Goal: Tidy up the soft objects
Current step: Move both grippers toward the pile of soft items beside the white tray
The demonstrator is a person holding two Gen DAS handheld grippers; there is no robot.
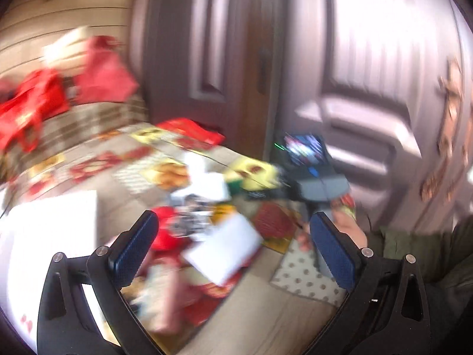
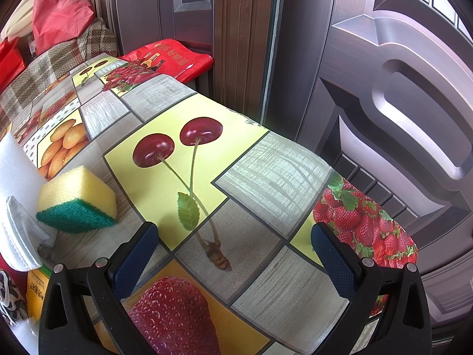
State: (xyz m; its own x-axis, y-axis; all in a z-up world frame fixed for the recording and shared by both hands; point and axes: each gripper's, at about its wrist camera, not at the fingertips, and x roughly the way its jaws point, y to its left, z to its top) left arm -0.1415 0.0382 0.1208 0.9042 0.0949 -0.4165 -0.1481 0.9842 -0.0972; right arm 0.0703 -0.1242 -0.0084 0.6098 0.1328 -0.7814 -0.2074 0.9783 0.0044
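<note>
- Sponge (image 2: pixel 78 199), yellow with green scrub side, sits at left of the right wrist view, tilted on the surface (image 2: pixel 283 177) with the fruit-print cloth; just left of it a white foam block (image 2: pixel 14 165) and a folded white mask (image 2: pixel 20 236), touching or nearly so.
- Right tool (image 2: pixel 233 248) at bottom centre, fingers wide apart, nothing between them, over the printed cherries, well right of the sponge.
- Left tool (image 1: pixel 233 242) likewise spread wide and empty; left wrist view is heavily motion-blurred, so the pile under it is hard to name: probably a red soft item (image 1: pixel 165 227) and white paper or cloth (image 1: pixel 224 248) at lower centre.
- Red bags (image 2: pixel 59 11) at upper left on a checked cloth; another red bag (image 2: pixel 168 57) at the surface's far edge.
- Step in hand, as I judge it: reaching to pick the next soft item, nothing grasped yet.
- To do it well: swing the right tool left, line the fingers across the sponge's short sides, come down low, close gently since foam squashes.
- Risk: nudging the mask or foam block while closing.
</note>
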